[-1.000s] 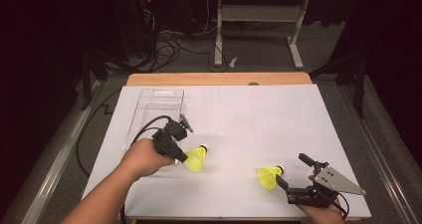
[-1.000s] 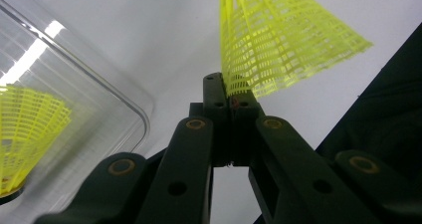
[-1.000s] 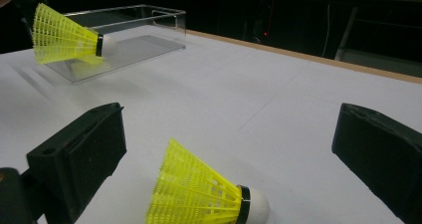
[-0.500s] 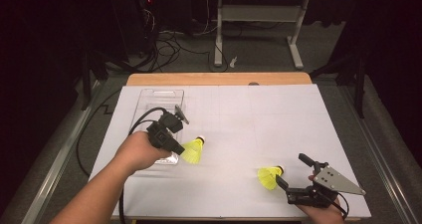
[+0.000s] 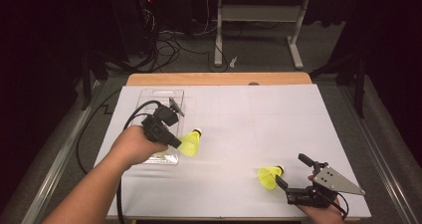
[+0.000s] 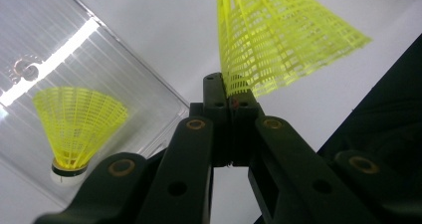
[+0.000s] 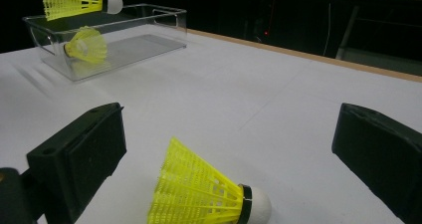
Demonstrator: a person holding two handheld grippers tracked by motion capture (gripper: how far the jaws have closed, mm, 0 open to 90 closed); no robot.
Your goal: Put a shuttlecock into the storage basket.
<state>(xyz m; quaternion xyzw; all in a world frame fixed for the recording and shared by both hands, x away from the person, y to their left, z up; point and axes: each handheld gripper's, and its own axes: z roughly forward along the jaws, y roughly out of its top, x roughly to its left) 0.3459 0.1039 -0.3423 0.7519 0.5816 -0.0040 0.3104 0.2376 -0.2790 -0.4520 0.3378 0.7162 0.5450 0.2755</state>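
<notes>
a white-covered bench is carrying a clear plastic tray at its left side, and one yellow shuttlecock is already lying inside that tray, cork end against the floor of the tray in the left tongs' view. beyond the far edge of the bench, cables and the legs of a metal stand are sitting on a dark floor.

the left tongs are clenching the edge of the skirt of a second yellow shuttlecock, holding it in the air just beside the tray's right wall; nothing is standing between it and the tray. its skirt is a bright yellow plastic mesh flaring into a cone, with a white cork tip pointing away from the hand.

the right tongs are resting near the front right corner of the bench with their jaws spread wide and gripping nothing. a third yellow shuttlecock is lying on its side on the bench between those spread jaws, its white cork banded in black, touching neither jaw.
</notes>
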